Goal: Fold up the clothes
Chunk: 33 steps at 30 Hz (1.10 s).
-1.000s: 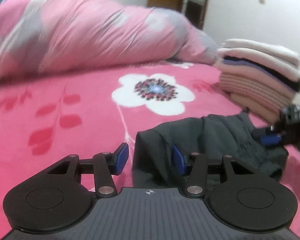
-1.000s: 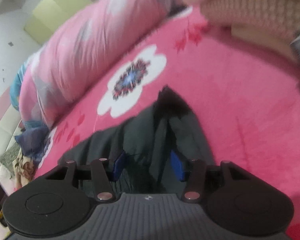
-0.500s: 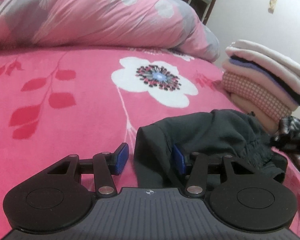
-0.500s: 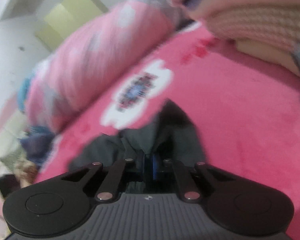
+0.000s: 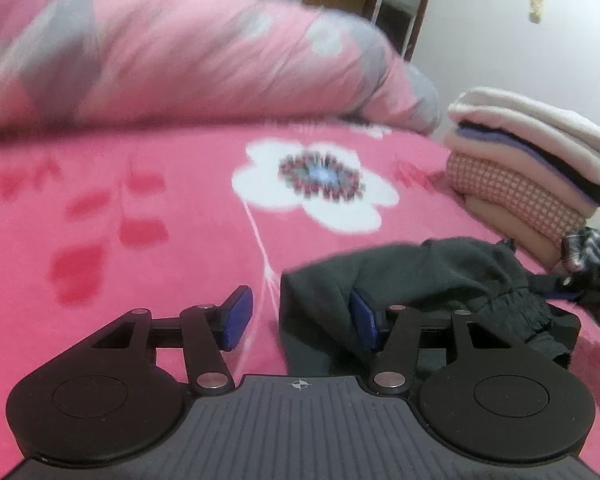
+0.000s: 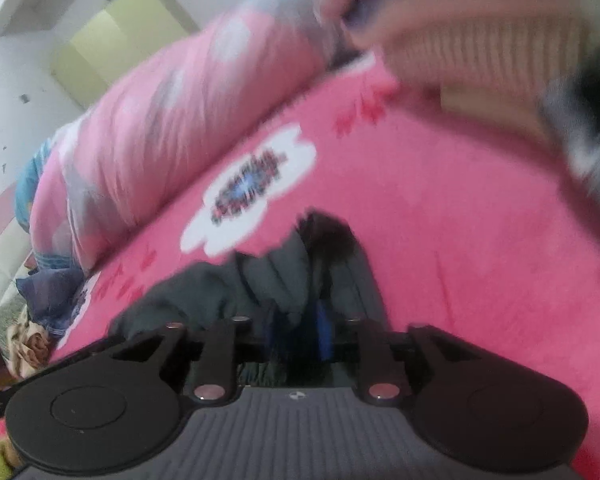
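One garment: a dark grey garment lies crumpled on the pink blanket, partly between and ahead of both sets of jaws.
Left gripper: jaws wide and opening; the garment's near edge stands between the pads, draped against the right pad, while the left pad is clear of it over bare blanket. No squeeze shows.
Right gripper: jaws narrow and opening; dark cloth fills the gap between the blue pads, but blur hides whether the pads press on it.
Stack: folded clothes sit well beyond the left jaws, off to their right.
Quilt: rolled up far ahead of both jaws.
Step in hand: I judge this as taking hold of the garment's edges to start a fold; it is not yet spread flat.
Next move: it likely calls for both jaws to close firmly on separate edges, then lift and pull apart to open the cloth.
Risk: a pinch through several bunched layers would drag the heap instead of one edge.
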Tool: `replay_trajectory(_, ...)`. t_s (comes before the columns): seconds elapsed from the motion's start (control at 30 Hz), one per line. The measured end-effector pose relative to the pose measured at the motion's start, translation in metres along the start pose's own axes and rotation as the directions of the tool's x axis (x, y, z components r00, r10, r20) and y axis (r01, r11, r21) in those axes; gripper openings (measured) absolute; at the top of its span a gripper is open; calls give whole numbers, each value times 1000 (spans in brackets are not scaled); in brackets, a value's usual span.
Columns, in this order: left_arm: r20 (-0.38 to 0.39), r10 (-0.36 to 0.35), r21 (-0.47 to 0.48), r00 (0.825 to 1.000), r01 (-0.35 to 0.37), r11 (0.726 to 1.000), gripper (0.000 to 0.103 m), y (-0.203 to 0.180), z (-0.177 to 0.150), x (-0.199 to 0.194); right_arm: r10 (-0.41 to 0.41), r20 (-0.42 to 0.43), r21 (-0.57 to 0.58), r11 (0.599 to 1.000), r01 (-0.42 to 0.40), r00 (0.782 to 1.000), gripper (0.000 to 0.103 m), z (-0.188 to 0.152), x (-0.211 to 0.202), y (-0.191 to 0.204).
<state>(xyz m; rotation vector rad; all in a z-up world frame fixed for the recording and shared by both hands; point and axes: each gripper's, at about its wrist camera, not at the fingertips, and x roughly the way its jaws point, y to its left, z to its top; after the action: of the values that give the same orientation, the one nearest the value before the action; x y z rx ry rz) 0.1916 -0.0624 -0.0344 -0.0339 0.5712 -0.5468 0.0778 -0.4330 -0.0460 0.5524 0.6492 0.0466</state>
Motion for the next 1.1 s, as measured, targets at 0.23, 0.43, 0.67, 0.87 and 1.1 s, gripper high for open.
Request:
replay_trajectory(0.23, 58, -181, 241, 982, 162, 957, 55, -59, 1, -34, 43, 87, -209, 978, -24, 995, 33, -2, -30, 45)
replay_trajectory(0.43, -71, -168, 432, 983, 182, 884, 51, -99, -30, -12, -25, 3, -106, 994, 25, 1000, 49, -6, -10, 31)
replay_trajectory(0.67, -129, -148, 440, 981, 190, 878, 33, -97, -45, -5, 140, 8, 2, 990, -140, 990, 9, -17, -13, 9)
replay_trajectory(0.87, -153, -170, 405, 973, 219, 888, 37, -92, -44, -7, 99, -95, 82, 992, -92, 991, 12, -33, 7, -16)
replay_trajectory(1.1, -78, -213, 278, 974, 227, 933, 55, -81, -11, -28, 72, 93, -38, 997, -69, 993, 41, -17, -32, -1)
